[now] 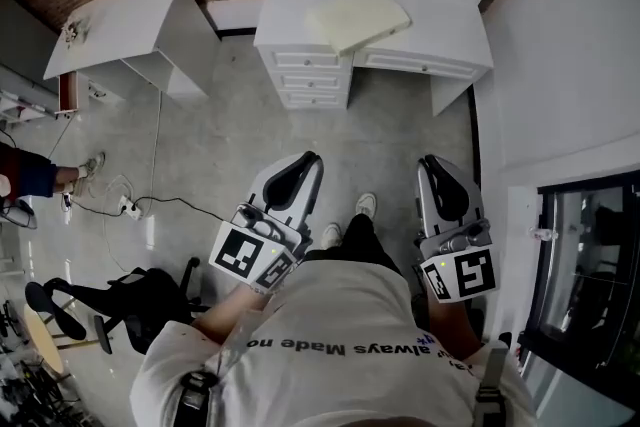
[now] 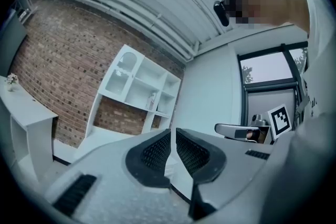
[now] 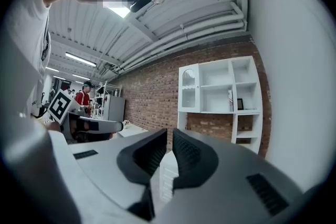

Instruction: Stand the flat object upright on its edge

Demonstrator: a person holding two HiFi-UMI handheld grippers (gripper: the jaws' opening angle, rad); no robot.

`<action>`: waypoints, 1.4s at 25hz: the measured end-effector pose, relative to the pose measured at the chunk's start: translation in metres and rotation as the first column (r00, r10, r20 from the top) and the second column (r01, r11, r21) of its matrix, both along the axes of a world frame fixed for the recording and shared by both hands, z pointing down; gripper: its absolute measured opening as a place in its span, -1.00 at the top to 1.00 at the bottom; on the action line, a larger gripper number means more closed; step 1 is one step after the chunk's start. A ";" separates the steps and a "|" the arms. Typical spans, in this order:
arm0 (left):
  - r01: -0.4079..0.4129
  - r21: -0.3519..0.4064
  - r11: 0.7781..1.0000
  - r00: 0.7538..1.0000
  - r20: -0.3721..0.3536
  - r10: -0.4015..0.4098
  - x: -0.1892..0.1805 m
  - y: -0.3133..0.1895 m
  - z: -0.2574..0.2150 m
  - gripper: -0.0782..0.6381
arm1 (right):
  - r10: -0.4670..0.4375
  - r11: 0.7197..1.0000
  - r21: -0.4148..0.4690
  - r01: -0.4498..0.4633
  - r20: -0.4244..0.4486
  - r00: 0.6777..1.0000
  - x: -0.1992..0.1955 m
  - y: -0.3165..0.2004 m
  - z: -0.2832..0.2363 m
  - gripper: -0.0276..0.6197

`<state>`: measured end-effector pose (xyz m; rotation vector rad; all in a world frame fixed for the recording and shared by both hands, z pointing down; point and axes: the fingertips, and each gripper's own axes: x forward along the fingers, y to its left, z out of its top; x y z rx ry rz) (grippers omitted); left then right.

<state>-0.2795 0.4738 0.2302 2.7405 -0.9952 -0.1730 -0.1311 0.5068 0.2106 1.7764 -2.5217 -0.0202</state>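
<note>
The flat object [image 1: 357, 17], a pale yellow slab, lies flat on the white desk [image 1: 440, 40] at the far side of the room, well away from both grippers. My left gripper [image 1: 304, 165] and right gripper [image 1: 436, 169] are held close to my body, over the floor, pointing toward the desk. The left gripper [image 2: 173, 136] has its jaws together with nothing between them. In its own view the right gripper [image 3: 169, 139] is likewise shut and empty. The shelf unit [image 3: 220, 92] above the desk shows beyond the jaws.
A second white table [image 1: 130, 15] stands at the back left against the brick wall. A black office chair [image 1: 110, 300] sits at my lower left, with cables and a power strip [image 1: 128, 207] on the floor. A person's leg [image 1: 40, 177] is at the left edge. A white wall runs along the right.
</note>
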 end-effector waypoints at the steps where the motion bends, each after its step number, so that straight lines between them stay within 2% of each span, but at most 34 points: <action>1: -0.001 -0.002 1.000 1.000 -0.003 0.001 0.002 -0.004 0.001 0.68 | -0.002 1.000 -0.004 0.002 0.002 1.000 0.001 -0.004 0.002 0.81; 11: 0.000 -0.007 1.000 1.000 0.003 0.000 0.038 -0.057 0.005 0.68 | -0.002 1.000 -0.005 0.002 0.018 1.000 0.038 -0.058 0.010 0.81; 21: 0.006 -0.005 1.000 1.000 0.010 -0.006 0.105 -0.144 0.002 0.68 | 0.000 1.000 -0.002 0.000 0.026 1.000 0.111 -0.141 0.012 0.81; 29: 0.027 -0.010 1.000 1.000 0.006 -0.027 0.167 -0.195 0.003 0.68 | -0.020 1.000 -0.003 0.020 0.025 0.999 0.171 -0.188 0.013 0.81; 35: 0.055 -0.022 0.998 0.998 0.005 -0.055 0.187 -0.223 0.006 0.68 | -0.051 0.998 -0.020 0.052 0.025 0.998 0.191 -0.221 0.020 0.81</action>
